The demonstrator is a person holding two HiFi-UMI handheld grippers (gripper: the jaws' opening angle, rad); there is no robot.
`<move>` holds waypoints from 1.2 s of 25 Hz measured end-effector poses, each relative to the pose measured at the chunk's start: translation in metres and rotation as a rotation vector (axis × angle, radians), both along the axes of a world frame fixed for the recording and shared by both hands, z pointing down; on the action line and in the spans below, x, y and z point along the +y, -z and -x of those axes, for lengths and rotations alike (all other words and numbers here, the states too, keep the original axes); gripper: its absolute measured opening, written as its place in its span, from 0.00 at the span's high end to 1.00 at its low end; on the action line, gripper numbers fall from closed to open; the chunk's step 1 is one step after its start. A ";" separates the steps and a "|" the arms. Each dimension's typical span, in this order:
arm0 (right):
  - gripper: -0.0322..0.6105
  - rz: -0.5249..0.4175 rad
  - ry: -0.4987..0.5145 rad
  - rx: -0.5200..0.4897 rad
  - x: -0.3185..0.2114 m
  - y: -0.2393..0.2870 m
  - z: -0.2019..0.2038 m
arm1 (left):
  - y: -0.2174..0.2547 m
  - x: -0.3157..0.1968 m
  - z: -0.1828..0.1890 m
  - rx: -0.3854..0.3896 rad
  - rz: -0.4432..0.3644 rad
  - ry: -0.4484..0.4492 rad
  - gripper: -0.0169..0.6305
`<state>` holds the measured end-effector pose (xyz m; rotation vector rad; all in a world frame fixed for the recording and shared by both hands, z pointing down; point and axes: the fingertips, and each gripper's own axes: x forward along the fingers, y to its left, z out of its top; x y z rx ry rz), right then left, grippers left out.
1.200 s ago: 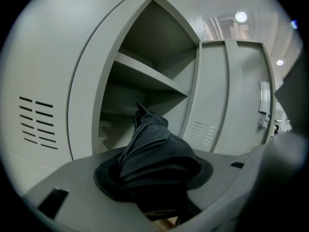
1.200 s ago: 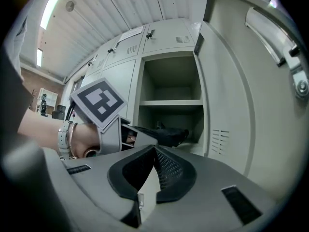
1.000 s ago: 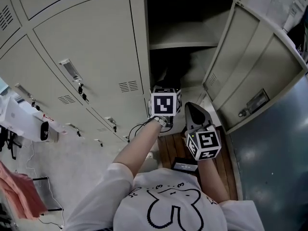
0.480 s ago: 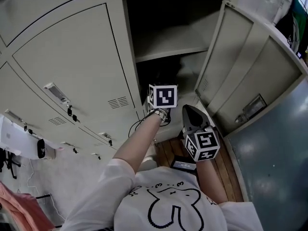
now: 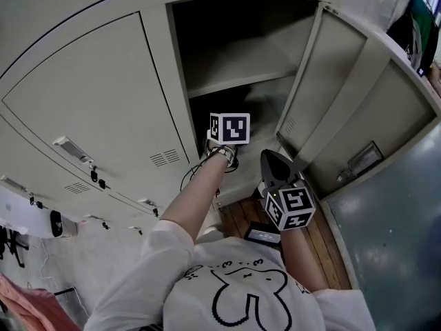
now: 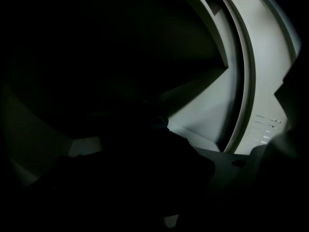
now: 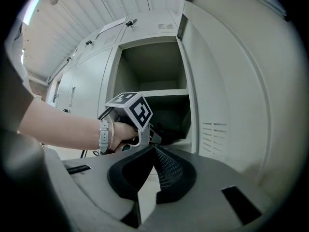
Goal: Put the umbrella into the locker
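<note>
Left hand-held gripper (image 5: 229,128) advanced into locker (image 5: 234,67), jaws lost in darkness; right hand-held gripper (image 7: 153,151) pressed together. We fear umbrella (image 7: 171,121) tipping out if released leaning.

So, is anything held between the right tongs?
No, in the right gripper view the right tongs meet at their tips, with nothing between them.

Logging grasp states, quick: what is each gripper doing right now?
Left gripper: cannot be told, its own view is too dark.
Right gripper: closed, holding nothing.
</note>
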<state>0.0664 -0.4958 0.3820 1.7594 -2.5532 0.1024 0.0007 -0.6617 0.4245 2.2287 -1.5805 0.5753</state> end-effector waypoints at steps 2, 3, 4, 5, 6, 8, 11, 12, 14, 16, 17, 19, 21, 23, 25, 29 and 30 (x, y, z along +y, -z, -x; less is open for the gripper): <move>0.92 0.003 -0.002 0.000 -0.002 0.000 0.000 | -0.003 -0.004 0.001 -0.025 0.003 -0.001 0.58; 0.92 0.006 -0.003 0.000 -0.002 -0.001 0.000 | -0.005 -0.006 0.001 -0.037 0.005 -0.002 0.58; 0.92 0.008 -0.003 0.000 -0.003 -0.001 0.001 | -0.006 -0.007 0.001 -0.049 0.008 -0.002 0.58; 0.92 0.010 -0.002 0.001 -0.003 -0.001 0.001 | -0.008 -0.009 0.002 -0.062 0.012 -0.001 0.58; 0.92 0.011 0.000 0.001 -0.003 -0.001 0.002 | -0.010 -0.011 0.002 -0.075 0.018 0.001 0.58; 0.92 0.011 0.002 0.003 -0.003 0.000 0.002 | -0.015 -0.015 0.002 -0.101 0.030 0.005 0.57; 0.92 0.010 0.002 0.002 -0.004 0.001 0.002 | -0.020 -0.019 0.001 -0.136 0.055 0.015 0.56; 0.92 0.011 0.002 0.002 -0.004 0.002 0.002 | -0.022 -0.020 0.001 -0.143 0.067 0.019 0.56; 0.92 0.011 0.006 0.002 -0.003 0.003 0.004 | -0.025 -0.022 0.001 -0.160 0.094 0.028 0.55; 0.93 0.011 0.015 0.002 -0.002 0.004 0.007 | -0.028 -0.024 0.001 -0.176 0.115 0.035 0.54; 0.92 0.011 0.019 0.002 0.000 0.004 0.008 | -0.029 -0.024 0.002 -0.180 0.121 0.040 0.53; 0.92 0.014 0.025 0.001 0.003 0.003 0.009 | -0.030 -0.024 0.003 -0.180 0.127 0.051 0.53; 0.92 0.018 0.025 -0.002 0.008 0.002 0.009 | -0.029 -0.024 0.004 -0.184 0.125 0.056 0.52; 0.92 0.020 0.026 -0.003 0.013 0.001 0.008 | -0.028 -0.025 0.007 -0.200 0.116 0.055 0.46; 0.92 0.023 0.028 -0.006 0.018 0.000 0.007 | -0.025 -0.024 0.010 -0.195 0.107 0.046 0.27; 0.92 0.030 0.033 -0.024 0.026 -0.004 0.007 | -0.012 -0.013 0.007 -0.156 0.061 0.028 0.25; 0.92 0.030 0.038 -0.025 0.027 -0.004 0.008 | -0.008 -0.009 0.006 -0.150 0.047 0.021 0.25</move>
